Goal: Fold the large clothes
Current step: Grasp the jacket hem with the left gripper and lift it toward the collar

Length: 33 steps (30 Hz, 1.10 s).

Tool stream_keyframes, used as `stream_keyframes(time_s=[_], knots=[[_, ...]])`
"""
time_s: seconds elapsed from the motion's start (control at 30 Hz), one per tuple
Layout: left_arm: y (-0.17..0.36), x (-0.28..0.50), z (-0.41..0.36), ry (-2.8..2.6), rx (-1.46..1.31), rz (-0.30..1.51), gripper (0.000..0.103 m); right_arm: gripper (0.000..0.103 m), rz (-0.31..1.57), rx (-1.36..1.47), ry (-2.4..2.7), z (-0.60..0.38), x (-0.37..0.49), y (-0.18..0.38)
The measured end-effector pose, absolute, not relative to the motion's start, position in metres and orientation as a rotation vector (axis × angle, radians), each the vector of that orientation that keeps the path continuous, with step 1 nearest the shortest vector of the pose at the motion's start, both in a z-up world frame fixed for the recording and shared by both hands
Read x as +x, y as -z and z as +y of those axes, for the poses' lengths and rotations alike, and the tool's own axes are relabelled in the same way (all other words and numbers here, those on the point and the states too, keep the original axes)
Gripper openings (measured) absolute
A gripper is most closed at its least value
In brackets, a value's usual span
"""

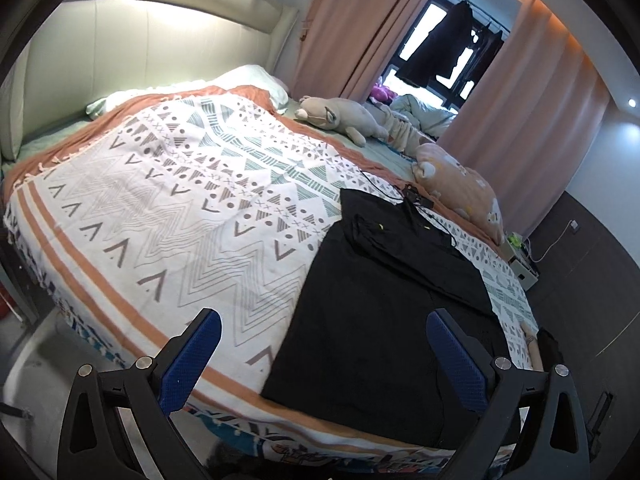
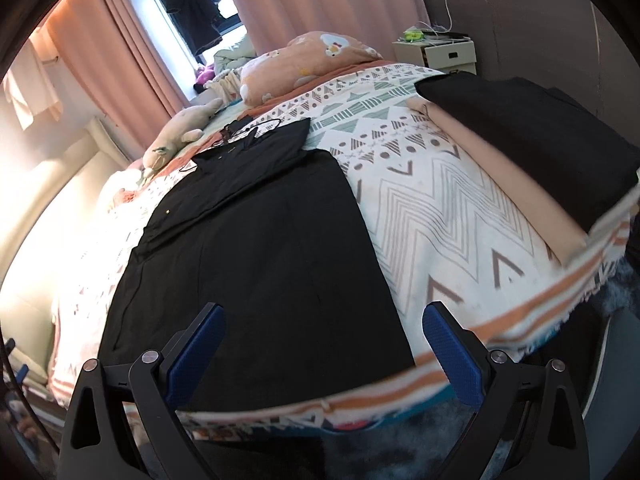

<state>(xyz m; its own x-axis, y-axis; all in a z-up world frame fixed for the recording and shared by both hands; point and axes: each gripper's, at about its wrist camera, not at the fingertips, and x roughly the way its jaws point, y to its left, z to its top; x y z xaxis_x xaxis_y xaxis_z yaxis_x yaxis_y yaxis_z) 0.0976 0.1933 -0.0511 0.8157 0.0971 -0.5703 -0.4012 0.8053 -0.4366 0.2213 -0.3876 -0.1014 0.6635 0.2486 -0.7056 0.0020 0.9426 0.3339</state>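
A large black garment (image 1: 384, 304) lies flat on the patterned bedspread (image 1: 168, 200), folded lengthwise into a long strip with a sleeve laid across its upper part. In the right wrist view the same black garment (image 2: 256, 256) runs from the bed's near edge toward the pillows. My left gripper (image 1: 324, 344) hovers open above the garment's near left corner, nothing between its blue pads. My right gripper (image 2: 322, 344) is open too, hanging over the garment's near hem at the bed edge.
A stack of folded clothes, black (image 2: 528, 128) on beige (image 2: 516, 200), sits on the bed's right side. Plush toys (image 1: 340, 116) and a pink pillow (image 1: 460, 184) lie near the headboard side. A black cable (image 1: 404, 196) lies by the garment's top. A bedside box (image 2: 436, 52) stands beyond.
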Motion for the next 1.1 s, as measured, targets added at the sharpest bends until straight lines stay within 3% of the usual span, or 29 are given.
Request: stream_keyframes(time_s=[0.5, 0.6, 0.67, 0.77, 0.87, 1.1], knots=[[0.103, 0.061, 0.214, -0.237, -0.648, 0.62, 0.099, 0.099, 0.849, 0.413, -0.127, -0.405, 0.177, 0.132], [0.123, 0.064, 0.218, -0.23, -0.671, 0.654, 0.092, 0.099, 0.865, 0.442, -0.128, -0.409, 0.18, 0.145], [0.14, 0.075, 0.218, -0.211, -0.682, 0.701, 0.081, 0.097, 0.873, 0.461, -0.146, -0.41, 0.183, 0.155], [0.163, 0.092, 0.214, -0.19, -0.687, 0.753, 0.072, 0.082, 0.877, 0.49, -0.163, -0.412, 0.189, 0.174], [0.183, 0.106, 0.21, -0.141, -0.736, 0.787, 0.065, 0.079, 0.862, 0.549, -0.169, -0.414, 0.194, 0.191], [0.212, 0.134, 0.209, -0.109, -0.815, 0.826, 0.062, 0.075, 0.825, 0.636, -0.181, -0.417, 0.213, 0.212]])
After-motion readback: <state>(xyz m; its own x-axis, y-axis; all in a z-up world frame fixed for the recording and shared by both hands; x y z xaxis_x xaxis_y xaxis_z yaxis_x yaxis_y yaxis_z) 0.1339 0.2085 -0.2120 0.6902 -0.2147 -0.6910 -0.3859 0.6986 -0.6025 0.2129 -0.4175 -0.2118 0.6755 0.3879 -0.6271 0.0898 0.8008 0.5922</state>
